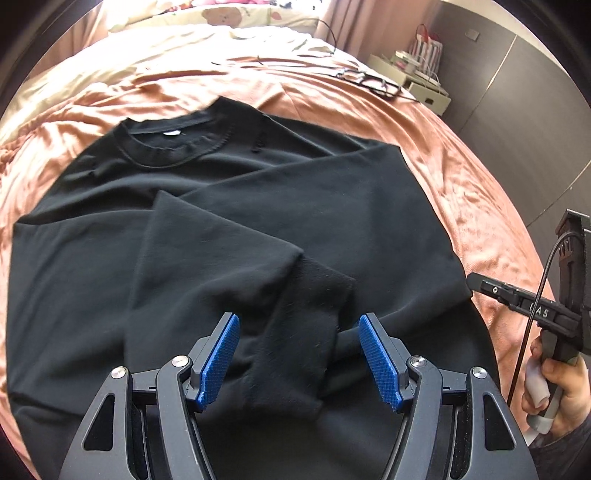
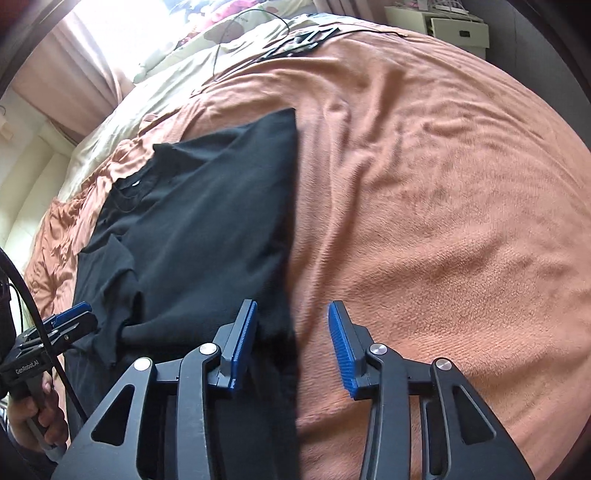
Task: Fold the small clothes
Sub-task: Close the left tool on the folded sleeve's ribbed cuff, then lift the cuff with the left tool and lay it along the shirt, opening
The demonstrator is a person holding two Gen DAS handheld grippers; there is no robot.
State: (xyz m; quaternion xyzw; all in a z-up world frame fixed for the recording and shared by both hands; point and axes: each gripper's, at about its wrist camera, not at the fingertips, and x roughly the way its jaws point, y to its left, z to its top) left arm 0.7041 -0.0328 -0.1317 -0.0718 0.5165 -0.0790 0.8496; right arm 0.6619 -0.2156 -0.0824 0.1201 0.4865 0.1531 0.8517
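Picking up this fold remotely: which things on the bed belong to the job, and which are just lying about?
For the job:
black sweatshirt
left gripper, open
right gripper, open

Lying about:
glasses
black cable
patterned pillow
white boxes beside the bed

Both wrist views over black shirt [image 1: 258,221]

Sweater [image 1: 229,221] on bed [image 1: 424,140] (eyeglasses [image 1: 369,82] behind it).
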